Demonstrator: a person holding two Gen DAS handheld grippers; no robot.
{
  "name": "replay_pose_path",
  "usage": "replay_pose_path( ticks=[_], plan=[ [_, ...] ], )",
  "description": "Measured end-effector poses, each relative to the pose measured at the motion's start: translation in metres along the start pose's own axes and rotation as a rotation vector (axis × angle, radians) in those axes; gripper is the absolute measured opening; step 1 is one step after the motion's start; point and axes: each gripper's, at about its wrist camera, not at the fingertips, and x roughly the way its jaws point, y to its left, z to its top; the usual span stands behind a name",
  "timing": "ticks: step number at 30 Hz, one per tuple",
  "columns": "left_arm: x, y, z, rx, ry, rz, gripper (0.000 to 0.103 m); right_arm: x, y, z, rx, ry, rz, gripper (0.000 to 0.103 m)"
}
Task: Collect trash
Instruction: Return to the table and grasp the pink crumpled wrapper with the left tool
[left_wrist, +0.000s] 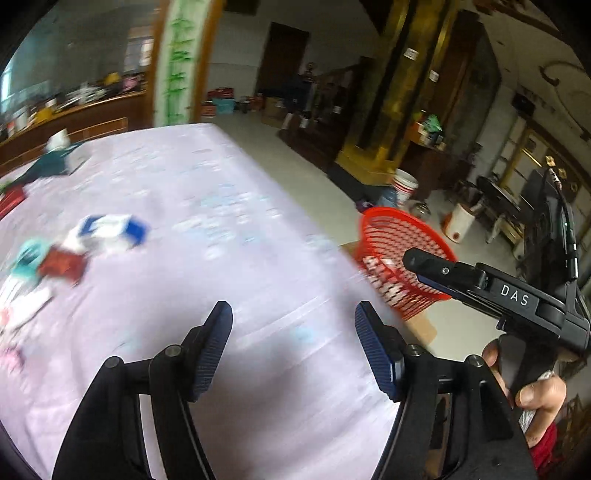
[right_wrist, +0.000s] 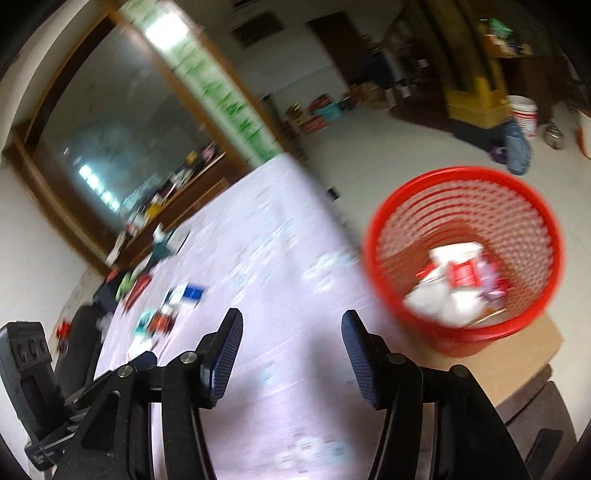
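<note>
A red mesh basket (right_wrist: 517, 206) stands on a cardboard sheet beside the table's right edge, holding white and red wrappers (right_wrist: 454, 284). Its rim (left_wrist: 402, 229) also shows in the left wrist view. Loose trash lies on the lilac tablecloth (left_wrist: 207, 229): a blue-and-white packet (left_wrist: 110, 230), a red packet (left_wrist: 61, 264) and a teal one (left_wrist: 27, 256). My left gripper (left_wrist: 293, 345) hangs open over the cloth with nothing between its fingers. My right gripper (right_wrist: 291, 356) is also open and holds nothing, near the table edge left of the basket. Both views are motion-blurred.
A teal and white item (left_wrist: 55, 158) lies at the table's far left. A wooden counter (left_wrist: 74, 118) with clutter runs behind. A white bucket (left_wrist: 404, 186) and other containers stand on the tiled floor. A hand (left_wrist: 535, 391) holds the right gripper's grip.
</note>
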Motion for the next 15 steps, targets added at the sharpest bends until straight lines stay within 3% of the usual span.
replay_pose_path(
  ticks=[10, 15],
  plan=[
    [-0.081, 0.145, -0.04, -0.182, -0.05, 0.249, 0.067, 0.03, 0.059, -0.031, -0.122, 0.095, 0.052, 0.06],
    [-0.093, 0.209, -0.051, -0.323, -0.057, 0.293, 0.055, 0.04, 0.08, -0.041, -0.157, 0.126, 0.064, 0.06]
  ],
)
